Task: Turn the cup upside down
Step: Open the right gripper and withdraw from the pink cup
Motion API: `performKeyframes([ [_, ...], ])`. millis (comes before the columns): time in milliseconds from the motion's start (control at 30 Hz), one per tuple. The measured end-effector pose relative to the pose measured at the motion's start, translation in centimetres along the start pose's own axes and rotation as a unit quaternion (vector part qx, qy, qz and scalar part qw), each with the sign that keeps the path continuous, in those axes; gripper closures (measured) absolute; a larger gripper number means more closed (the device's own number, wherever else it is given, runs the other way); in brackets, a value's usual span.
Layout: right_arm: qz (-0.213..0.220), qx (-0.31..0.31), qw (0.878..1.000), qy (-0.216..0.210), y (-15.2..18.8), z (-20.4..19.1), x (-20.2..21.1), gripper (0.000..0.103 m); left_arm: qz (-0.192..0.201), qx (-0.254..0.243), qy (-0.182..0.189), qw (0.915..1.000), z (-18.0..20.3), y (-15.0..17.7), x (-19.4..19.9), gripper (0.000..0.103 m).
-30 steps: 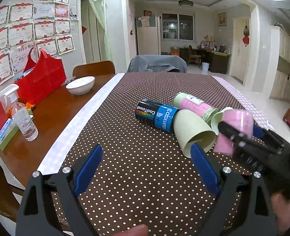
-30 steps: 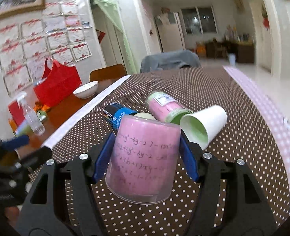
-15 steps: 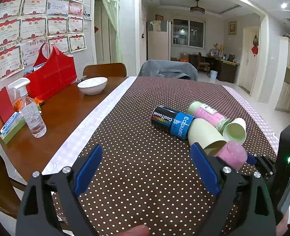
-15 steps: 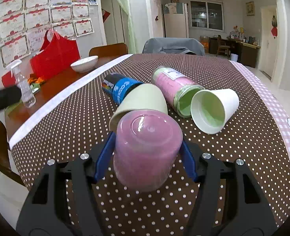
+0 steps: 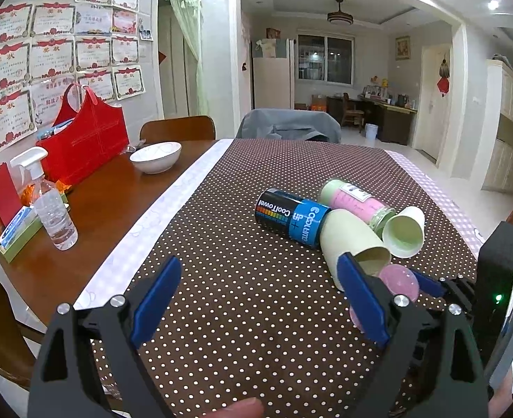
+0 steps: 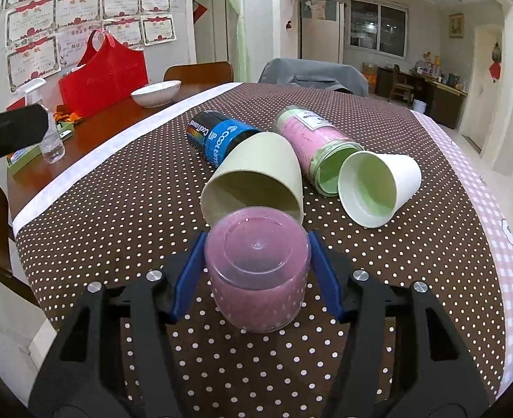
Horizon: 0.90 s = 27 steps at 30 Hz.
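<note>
**Pink cup inverted between the right fingers**

The right gripper [image 6: 256, 275] has its blue fingers [image 6: 186, 278] pressed on both sides of the pink cup [image 6: 256, 271], base up, mouth down, axis upright, on or just above the dotted tabletop [image 6: 117, 209]; contact is unclear. Just beyond lies a beige cup [image 6: 256, 174]. The left gripper [image 5: 256, 299] is wide open, empty, with the cup off to its right.

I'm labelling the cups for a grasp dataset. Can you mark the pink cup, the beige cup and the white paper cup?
pink cup [image 6: 256, 278], right wrist view, on its upturned base.
beige cup [image 6: 263, 160], right wrist view, on its outer side wall.
white paper cup [image 6: 404, 177], right wrist view, on its outer wall.
</note>
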State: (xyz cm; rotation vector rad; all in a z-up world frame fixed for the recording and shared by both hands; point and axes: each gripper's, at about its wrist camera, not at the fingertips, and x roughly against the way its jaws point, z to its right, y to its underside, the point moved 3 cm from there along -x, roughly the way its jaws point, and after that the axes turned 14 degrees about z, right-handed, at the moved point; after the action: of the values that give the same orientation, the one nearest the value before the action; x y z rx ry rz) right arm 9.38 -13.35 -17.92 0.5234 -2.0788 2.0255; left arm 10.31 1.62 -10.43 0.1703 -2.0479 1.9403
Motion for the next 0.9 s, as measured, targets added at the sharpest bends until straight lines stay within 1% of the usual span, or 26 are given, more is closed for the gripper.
performKeyframes([
  [33,0.006,-0.002,1.0,-0.002,-0.1,0.1,0.4,0.017,0.0,-0.001,0.001,1.0,0.1,0.0,0.1,0.014],
  [67,0.011,-0.002,1.0,-0.002,-0.2,0.1,0.7,0.006,0.0,-0.001,0.002,1.0,0.2,-0.1,0.1,0.014],
  [333,0.029,-0.034,0.999,-0.008,-2.3,1.4,3.1,0.006,0.009,-0.005,0.01,0.9999,1.2,-0.8,1.2,0.014],
  [500,0.044,-0.05,0.998,0.006,-4.2,2.4,5.0,0.006,0.026,-0.017,0.001,0.9995,1.7,-1.8,2.4,0.014],
  [733,0.063,-0.076,0.994,0.048,-7.2,5.1,8.2,0.006,0.048,-0.026,-0.006,0.9985,2.2,-3.3,4.2,0.014],
  [900,0.089,-0.076,0.991,0.072,-9.3,6.2,11.0,0.006,0.064,-0.032,-0.007,0.9974,2.8,-4.3,5.7,0.014],
])
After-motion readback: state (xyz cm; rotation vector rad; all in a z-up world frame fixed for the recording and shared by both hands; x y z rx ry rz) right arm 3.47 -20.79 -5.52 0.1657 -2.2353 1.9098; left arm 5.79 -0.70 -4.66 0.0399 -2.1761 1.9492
